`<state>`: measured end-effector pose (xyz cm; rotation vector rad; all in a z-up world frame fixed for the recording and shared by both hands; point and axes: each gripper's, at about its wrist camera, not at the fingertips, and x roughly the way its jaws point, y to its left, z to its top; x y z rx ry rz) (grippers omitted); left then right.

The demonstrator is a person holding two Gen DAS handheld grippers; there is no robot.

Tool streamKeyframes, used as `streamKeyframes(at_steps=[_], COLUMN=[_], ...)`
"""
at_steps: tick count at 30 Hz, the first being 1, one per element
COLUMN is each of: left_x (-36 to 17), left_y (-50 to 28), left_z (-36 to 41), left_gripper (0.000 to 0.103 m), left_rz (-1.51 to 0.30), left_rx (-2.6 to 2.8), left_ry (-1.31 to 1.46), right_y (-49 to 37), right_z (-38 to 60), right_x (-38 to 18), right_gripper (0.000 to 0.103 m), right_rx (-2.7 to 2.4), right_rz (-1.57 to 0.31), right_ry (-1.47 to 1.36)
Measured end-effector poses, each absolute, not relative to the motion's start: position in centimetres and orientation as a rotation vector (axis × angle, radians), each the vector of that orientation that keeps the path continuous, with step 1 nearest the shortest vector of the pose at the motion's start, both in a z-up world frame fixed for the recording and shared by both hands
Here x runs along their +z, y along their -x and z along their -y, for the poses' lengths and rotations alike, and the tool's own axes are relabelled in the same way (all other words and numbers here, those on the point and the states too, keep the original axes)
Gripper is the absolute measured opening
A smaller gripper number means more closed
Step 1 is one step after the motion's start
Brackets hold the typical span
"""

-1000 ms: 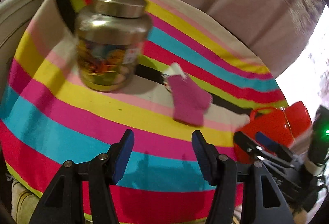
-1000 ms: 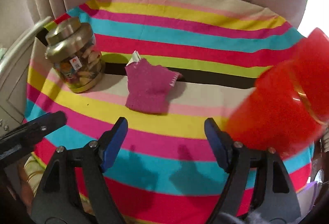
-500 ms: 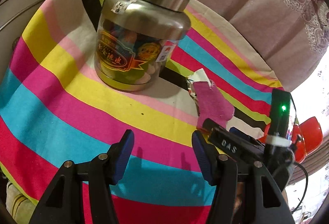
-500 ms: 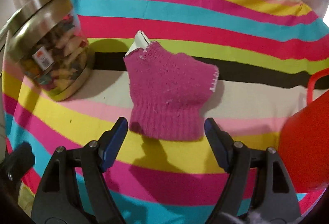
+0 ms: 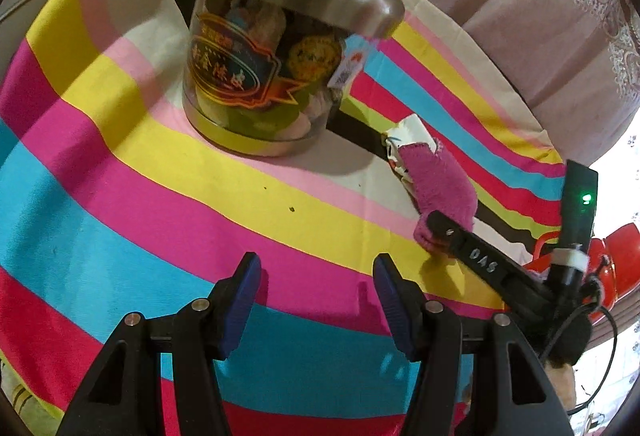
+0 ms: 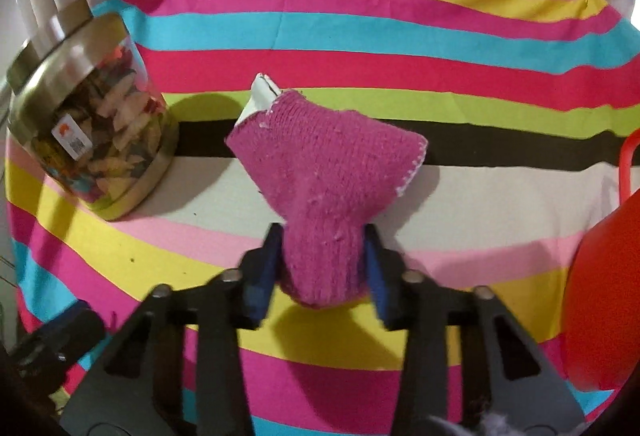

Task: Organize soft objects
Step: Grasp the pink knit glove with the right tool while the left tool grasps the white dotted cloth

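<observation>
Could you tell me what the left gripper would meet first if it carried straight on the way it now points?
Probably the striped tablecloth: the left gripper is open, tilted down at bare cloth. The jar stands farther along, slightly left; depth is unclear.

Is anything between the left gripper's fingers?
No, the left gripper has only striped cloth behind its gap; the pink knit piece lies at the right gripper.

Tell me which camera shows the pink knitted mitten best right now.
The right wrist view: the pink knitted mitten fills the centre, its cuff bunched between the right gripper's closing jaws. The left wrist view shows it small, edge-on, partly hidden behind that gripper.
</observation>
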<state>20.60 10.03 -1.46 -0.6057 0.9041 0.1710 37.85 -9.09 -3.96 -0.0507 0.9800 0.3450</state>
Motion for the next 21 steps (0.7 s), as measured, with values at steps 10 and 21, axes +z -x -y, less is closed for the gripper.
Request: streamKeyframes(at_steps=[10, 21], left_x=[-1.4, 0.5], left_y=[-21.6, -26.9], left_z=[-8.7, -6.0], left_gripper=[0.059, 0.069], left_rz=[-0.879, -0.835], left_rx=[0.145, 0.058], left_ry=[0.569, 0.588], right_y=[-36.8, -36.1], right_z=[12.2, 14.5], right_x=[-0.6, 1.3], right_gripper=[0.032, 0.031], right_rx=[0.337, 0.213], right_rz=[-0.862, -0.729], right_ry=[-0.049, -0.040])
